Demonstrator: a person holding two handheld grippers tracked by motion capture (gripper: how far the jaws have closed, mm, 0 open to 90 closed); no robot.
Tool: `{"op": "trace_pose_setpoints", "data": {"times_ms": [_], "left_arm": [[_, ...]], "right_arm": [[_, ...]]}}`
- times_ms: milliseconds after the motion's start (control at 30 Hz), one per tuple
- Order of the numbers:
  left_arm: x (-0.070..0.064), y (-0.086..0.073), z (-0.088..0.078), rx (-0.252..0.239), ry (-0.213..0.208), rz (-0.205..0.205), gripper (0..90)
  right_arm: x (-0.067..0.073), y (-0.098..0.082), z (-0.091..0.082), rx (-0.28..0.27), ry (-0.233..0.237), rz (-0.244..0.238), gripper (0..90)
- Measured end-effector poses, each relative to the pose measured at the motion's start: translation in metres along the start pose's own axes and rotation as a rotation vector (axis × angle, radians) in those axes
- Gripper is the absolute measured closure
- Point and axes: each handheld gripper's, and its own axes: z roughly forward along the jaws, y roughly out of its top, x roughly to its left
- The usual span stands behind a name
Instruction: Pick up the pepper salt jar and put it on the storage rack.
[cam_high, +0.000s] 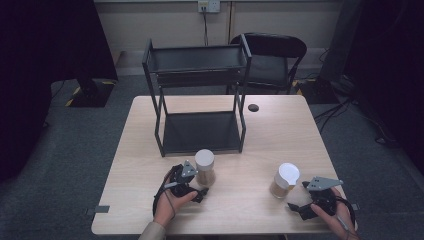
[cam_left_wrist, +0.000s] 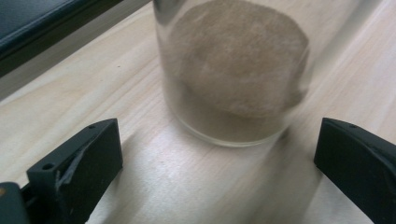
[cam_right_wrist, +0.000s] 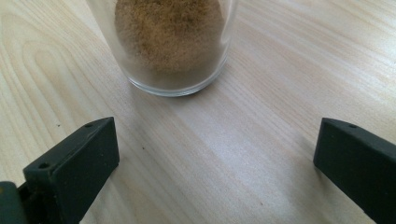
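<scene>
You have both jars standing untouched on the table (cam_high: 240, 165), the left jar (cam_high: 204, 167) before your released left tool (cam_high: 200, 187) and the right jar (cam_high: 285, 181) before your released right tool (cam_high: 296, 195), so grasping and moving remain.

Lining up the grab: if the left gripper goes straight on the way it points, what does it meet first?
Probably the clear glass jar of brown powder with the white lid: it stands centred just beyond the left gripper's open jaws.

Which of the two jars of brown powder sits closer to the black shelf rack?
The white-lidded glass jar by the left tool; the other jar stands farther right.
</scene>
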Motion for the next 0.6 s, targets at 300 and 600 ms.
{"op": "trace_pose_setpoints", "data": {"times_ms": [300,600], "left_arm": [[0.006,-0.003,-0.006,-0.058,-0.037,-0.057,3.2],[0.013,-0.003,-0.015,-0.148,-0.064,-0.092,3.1]], "right_arm": [[0.000,0.000,0.000,0.000,0.000,0.000,0.0],[0.000,0.000,0.000,0.000,0.000,-0.001,0.0]]}}
